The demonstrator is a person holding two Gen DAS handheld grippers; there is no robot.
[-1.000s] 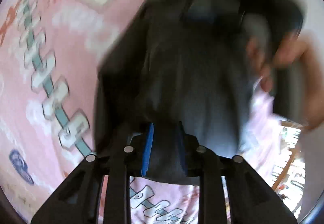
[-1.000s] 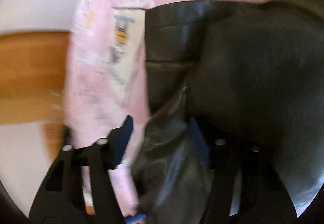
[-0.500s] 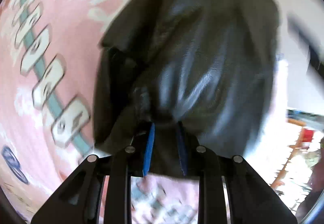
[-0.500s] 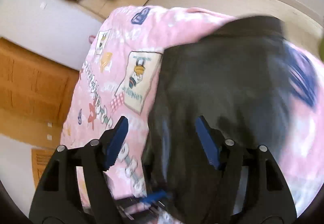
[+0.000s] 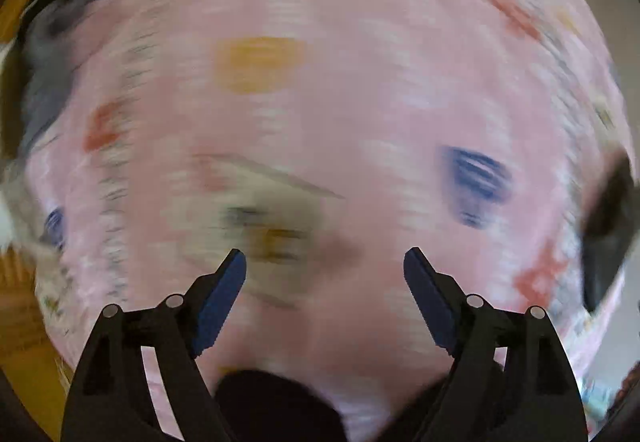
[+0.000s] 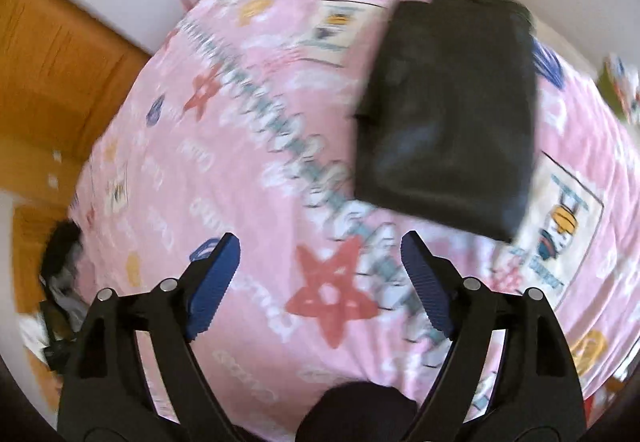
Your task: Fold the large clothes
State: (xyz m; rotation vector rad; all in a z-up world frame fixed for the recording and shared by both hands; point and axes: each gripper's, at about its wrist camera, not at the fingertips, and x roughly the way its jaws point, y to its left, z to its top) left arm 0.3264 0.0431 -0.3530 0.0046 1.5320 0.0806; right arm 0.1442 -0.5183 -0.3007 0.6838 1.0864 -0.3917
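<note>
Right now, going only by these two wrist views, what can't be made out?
- Left wrist view: motion blur smears the pink bedspread; its prints are unreadable.
- Left wrist view: the dark shape at the right edge is cut off and blurred, so unidentifiable.
- Right wrist view: the folded black garment is soft with blur; its type and underside stay hidden.
- Right wrist view: dark heap at the left edge, too small.
</note>
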